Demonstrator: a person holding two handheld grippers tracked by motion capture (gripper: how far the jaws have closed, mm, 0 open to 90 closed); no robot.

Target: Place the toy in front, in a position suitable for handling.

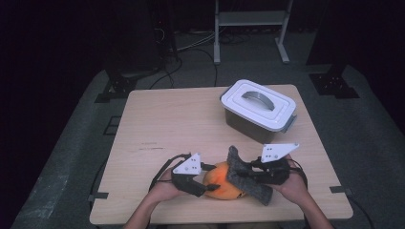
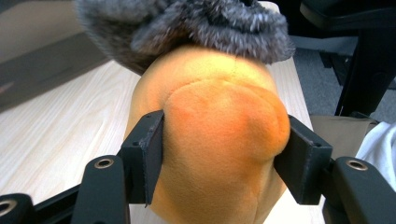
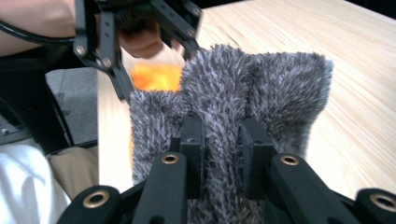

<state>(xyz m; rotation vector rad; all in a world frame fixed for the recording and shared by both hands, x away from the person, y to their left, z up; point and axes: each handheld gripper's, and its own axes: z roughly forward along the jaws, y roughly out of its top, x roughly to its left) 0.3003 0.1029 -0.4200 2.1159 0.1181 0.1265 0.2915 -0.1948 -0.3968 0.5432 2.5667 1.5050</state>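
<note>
A pale wooden table (image 1: 162, 124) bears a lidded grey box (image 1: 258, 110) and an orange plush toy (image 1: 222, 183).

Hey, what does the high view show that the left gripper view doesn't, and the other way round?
High view alone: the lidded grey box at the table's far right, and the right claw pinching the grey furry cloth. Left gripper view alone: up close, the left claw with its jaws pressed into both sides of the orange plush toy. Both share the toy, the furry cloth lying over it, and the wooden table.
</note>
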